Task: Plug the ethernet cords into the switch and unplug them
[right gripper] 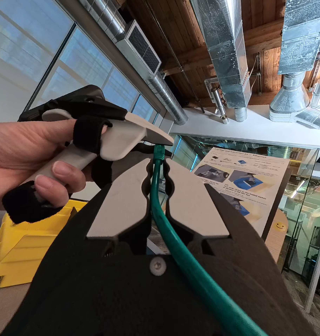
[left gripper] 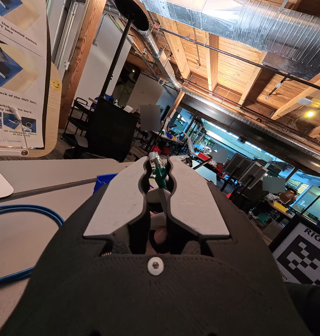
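Left tongs [left gripper: 158,161] are pinched on the green cord [left gripper: 160,174] just behind its clear plug [left gripper: 153,159], centre of frame, plug pointing up and away from the desk [left gripper: 46,169]. Right tongs [right gripper: 158,160] stand narrow around the same cord [right gripper: 156,190] lower down, whose long axis runs straight up between them; whether they grip it cannot be told. Switch not in view, so left hand [right gripper: 28,160] leads any insertion.

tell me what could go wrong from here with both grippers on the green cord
1. The left gripper pinches the green cord at the boot, so the clear plug sticking past its tips may twist or slip.
2. The right gripper holds the cord just behind it; pulling the two apart could strain the plug.
3. No switch shows in either view, so aiming for a port needs a big reorientation.
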`<state>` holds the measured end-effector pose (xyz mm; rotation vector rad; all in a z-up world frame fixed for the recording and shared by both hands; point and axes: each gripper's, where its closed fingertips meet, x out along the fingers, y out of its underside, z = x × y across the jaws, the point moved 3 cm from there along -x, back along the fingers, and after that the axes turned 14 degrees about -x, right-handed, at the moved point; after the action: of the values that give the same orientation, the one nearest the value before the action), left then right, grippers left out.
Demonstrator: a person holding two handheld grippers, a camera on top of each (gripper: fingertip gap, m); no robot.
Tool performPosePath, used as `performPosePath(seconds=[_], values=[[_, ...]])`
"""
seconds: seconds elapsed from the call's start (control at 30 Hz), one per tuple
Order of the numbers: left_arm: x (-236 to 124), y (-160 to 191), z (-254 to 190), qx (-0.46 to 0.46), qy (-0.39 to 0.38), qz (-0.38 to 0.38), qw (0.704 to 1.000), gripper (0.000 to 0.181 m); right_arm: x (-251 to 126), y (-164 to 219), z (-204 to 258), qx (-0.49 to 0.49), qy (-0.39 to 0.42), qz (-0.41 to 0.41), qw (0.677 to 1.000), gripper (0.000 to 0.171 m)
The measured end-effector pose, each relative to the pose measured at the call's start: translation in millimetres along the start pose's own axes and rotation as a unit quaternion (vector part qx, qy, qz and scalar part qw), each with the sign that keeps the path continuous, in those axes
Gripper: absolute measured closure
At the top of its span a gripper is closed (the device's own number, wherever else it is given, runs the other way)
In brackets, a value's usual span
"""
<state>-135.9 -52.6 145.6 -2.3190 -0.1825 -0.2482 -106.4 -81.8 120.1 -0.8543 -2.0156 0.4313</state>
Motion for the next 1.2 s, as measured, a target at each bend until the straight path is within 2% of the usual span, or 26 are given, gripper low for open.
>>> performPosePath(seconds=[0.73, 0.9, 0.97, 1.03, 1.13, 1.2], values=[[-0.4, -2.4, -0.3, -0.001, 0.004, -0.004, 1.000, 0.167, -2.1, -0.1, -1.0, 0.014, -0.013, 0.008, 1.000, 0.164], [-3.0, -7.8, 2.0, 0.017, 0.018, 0.002, 1.000, 0.161, 0.0, -0.9, -8.7, 0.033, -0.032, 0.018, 0.999, 0.164], [-9.1, -16.3, 8.1, 0.074, -0.024, -0.008, 0.997, 0.161, 0.6, 2.1, -15.1, 0.041, -0.032, 0.027, 0.998, 0.164], [-18.5, -25.3, 18.5, 0.160, -0.107, -0.018, 0.981, 0.156, 0.2, 3.7, -23.0, 0.050, -0.027, 0.030, 0.998, 0.164], [-34.5, -28.2, 39.7, 0.257, -0.237, 0.006, 0.937, 0.134, -0.1, 4.3, -34.3, 0.066, -0.024, 0.033, 0.997, 0.164], [-43.0, -19.3, 59.6, 0.285, -0.303, 0.037, 0.909, 0.122, -0.7, 3.3, -41.6, 0.070, -0.022, 0.033, 0.997, 0.164]])
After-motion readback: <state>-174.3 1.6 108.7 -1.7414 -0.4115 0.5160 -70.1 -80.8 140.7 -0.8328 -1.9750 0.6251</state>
